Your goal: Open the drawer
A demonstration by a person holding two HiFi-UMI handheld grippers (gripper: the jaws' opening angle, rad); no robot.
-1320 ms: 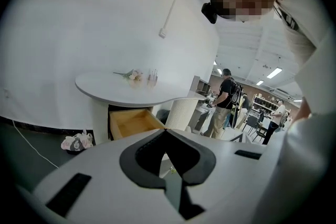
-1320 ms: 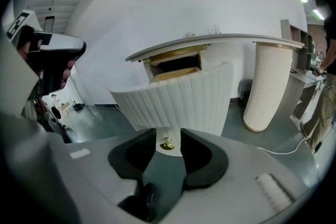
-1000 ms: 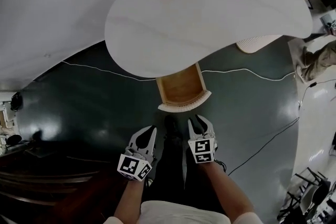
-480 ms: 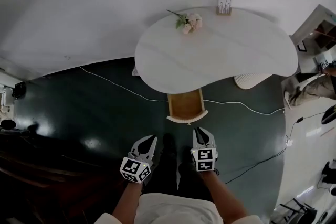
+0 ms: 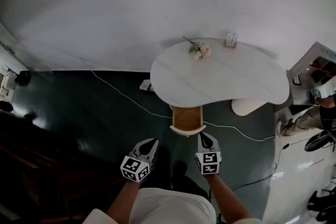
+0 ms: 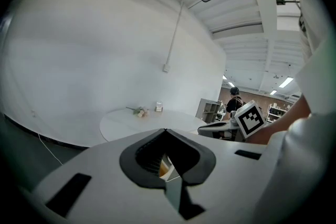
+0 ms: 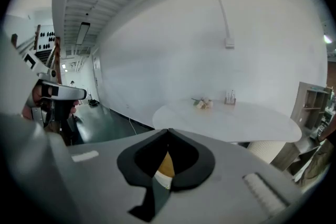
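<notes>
Head view: where's the drawer (image 5: 187, 119)?
- Already pulled out under the table (image 5: 226, 78), farther from left gripper (image 5: 145, 148) and right gripper (image 5: 206, 140) than a second ago. Probably stiff, light-sliding wood; hold its pale front lip.
- Left gripper view?
- Tips pinched together, empty.
- Right gripper view?
- Jaws have just been closing on nothing; tips meet.

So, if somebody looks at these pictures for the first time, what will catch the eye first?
The white curved table against the pale wall, with its wooden drawer pulled out over the dark floor. Then, low in the head view, the left claw, shut, and the right claw, whose jaws have just been closing on nothing, both short of the drawer.
</notes>
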